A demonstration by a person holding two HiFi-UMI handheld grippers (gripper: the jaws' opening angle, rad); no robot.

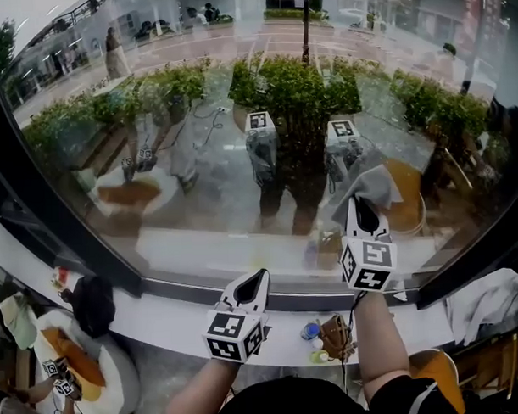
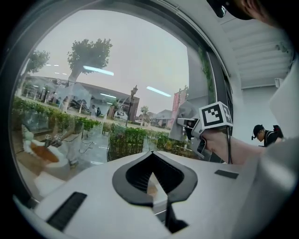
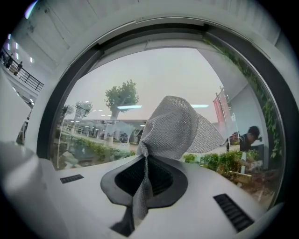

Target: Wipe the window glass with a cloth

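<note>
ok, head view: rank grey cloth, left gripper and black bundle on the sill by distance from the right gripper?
1. grey cloth: clamped in the right gripper, at its tips.
2. left gripper: beside it, to its left and lower.
3. black bundle: far left on the sill.

Window glass point(image 1: 240, 160) is unobstructed across its middle and left span. Sideways travel is bounded by the dark left frame point(image 1: 48, 226) and the right frame point(image 1: 473, 266). Below it, the white sill point(image 1: 161, 320) carries obstacles: a black object point(image 1: 93, 303) at the left end, small clutter point(image 1: 312, 332) between the forearms (looks like capped bottles, too small to be sure), and a white rag point(image 1: 487, 300) heaped far right. The left tool point(image 1: 260, 276), jaws together, sits low over the sill's inner edge, and the right tool point(image 1: 361, 205) with its grey cloth point(image 1: 373, 188) takes up the lower right glass.
</note>
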